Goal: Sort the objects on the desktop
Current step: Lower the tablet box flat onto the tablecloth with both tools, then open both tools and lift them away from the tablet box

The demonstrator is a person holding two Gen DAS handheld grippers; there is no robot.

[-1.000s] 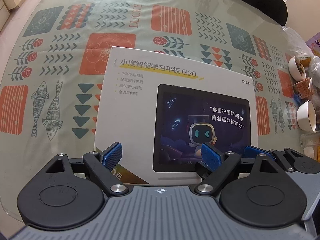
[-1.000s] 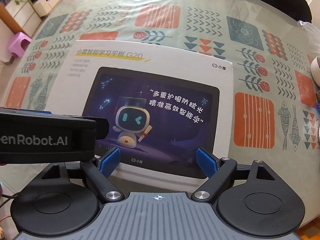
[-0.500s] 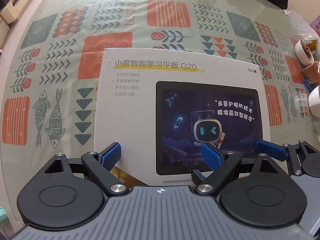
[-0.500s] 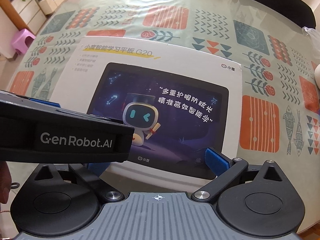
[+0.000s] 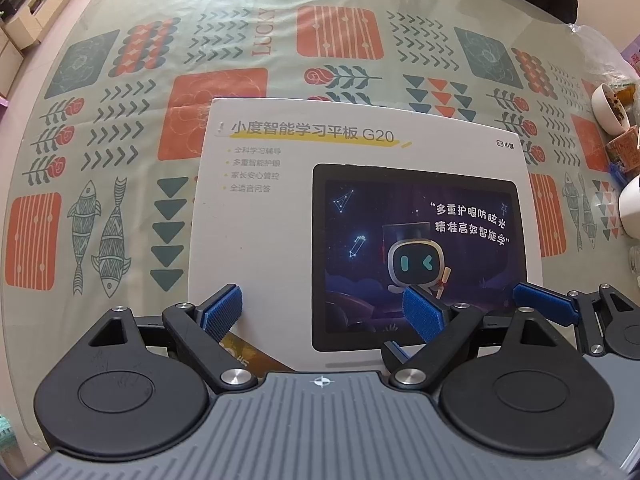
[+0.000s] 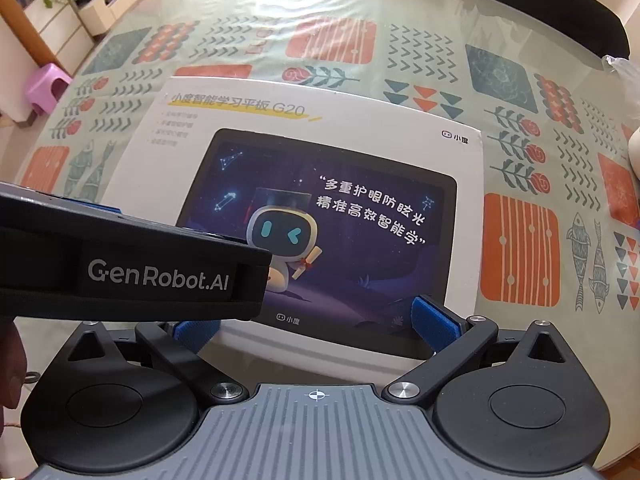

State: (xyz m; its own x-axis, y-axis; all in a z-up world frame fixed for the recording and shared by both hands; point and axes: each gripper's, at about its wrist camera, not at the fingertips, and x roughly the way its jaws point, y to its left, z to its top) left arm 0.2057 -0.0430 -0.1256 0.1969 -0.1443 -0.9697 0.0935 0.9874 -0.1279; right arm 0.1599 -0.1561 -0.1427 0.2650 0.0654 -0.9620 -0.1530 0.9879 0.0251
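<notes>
A white tablet box (image 5: 256,240) printed "G20", with a picture of a dark tablet screen and a small cartoon robot on its lid, lies flat on the table (image 5: 120,128), near the middle of a patterned cloth of orange blocks, fish and chevrons under a glossy clear cover.

The left gripper (image 5: 320,312) hangs steeply over the near edge of the box. Its 2 blue pads stand well apart above the lid, with nothing between them. Whether the pads touch the lid cannot be told.

The right gripper (image 6: 316,324) is just beside it, over the same near edge but further toward the box's right half. Its jaws are spread wide; over the last second they have been opening, and they now stand at their widest with only the box lid showing in the gap, not clamped. In the left wrist view 1 blue pad (image 5: 544,308) of the right gripper shows at the right, above the lower right corner of the box. In the right wrist view the black body of the left gripper, marked "GenRobot.AI", crosses the left side and hides part of the box.

At the right edge of the table stand 2 white bowls (image 5: 608,108), 1 holding dark bits, with small packets between them. A purple stool (image 6: 44,84) stands on the floor beyond the table's left side.
</notes>
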